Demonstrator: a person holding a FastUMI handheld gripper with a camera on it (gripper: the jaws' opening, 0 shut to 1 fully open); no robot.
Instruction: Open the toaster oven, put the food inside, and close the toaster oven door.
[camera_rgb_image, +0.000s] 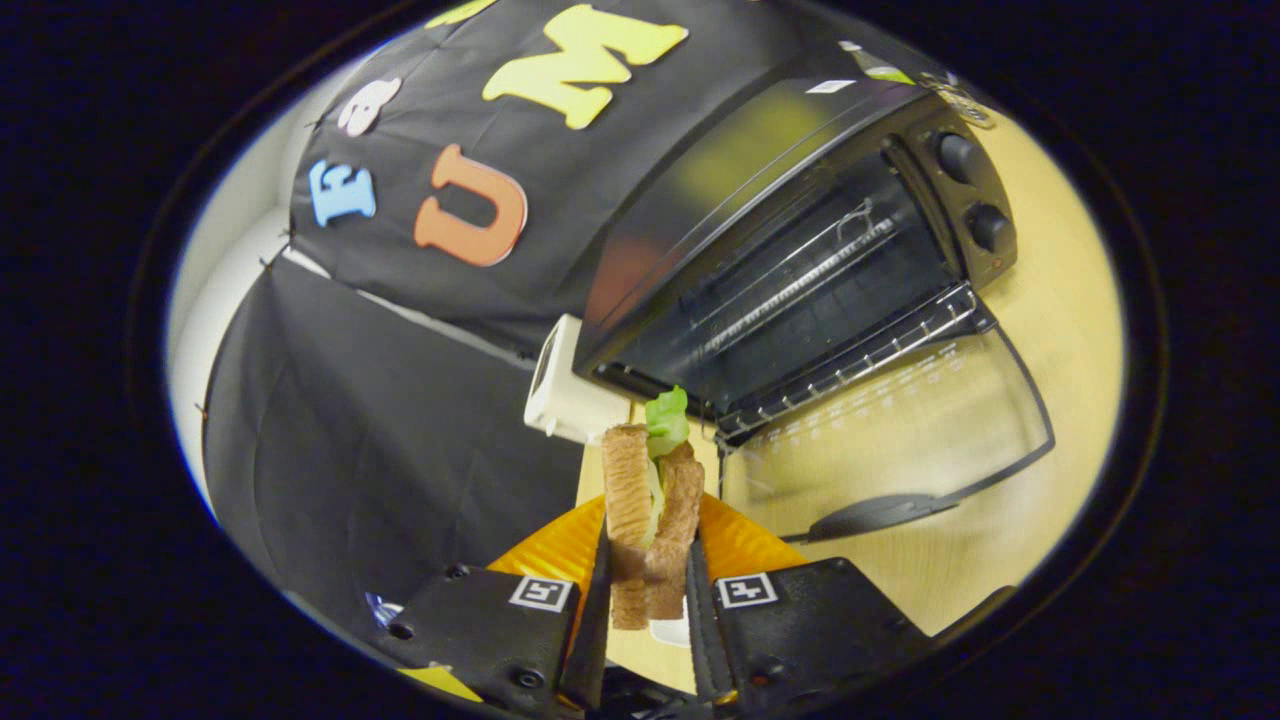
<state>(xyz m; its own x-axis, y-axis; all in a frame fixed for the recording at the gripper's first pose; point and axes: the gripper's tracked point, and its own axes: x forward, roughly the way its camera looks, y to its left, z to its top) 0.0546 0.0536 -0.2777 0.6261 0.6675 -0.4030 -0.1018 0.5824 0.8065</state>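
My gripper (648, 580) is shut on a sandwich (650, 500), two brown bread slices with green lettuce sticking out the far end; both fingers press its sides. It hangs above an orange plate (745, 540). Beyond the fingers, up and to the right, stands the black toaster oven (800, 240) with its glass door (900, 430) folded down flat onto the wooden table. The wire rack (850, 355) shows at the oven's mouth, and the cavity behind it is dark. Two knobs (975, 190) sit on the oven's right panel.
A white box-like object (565, 385) rests against the oven's left side. The light wooden table (1050, 330) stretches to the right of the oven and under the door. Black cloth walls close off the left and back.
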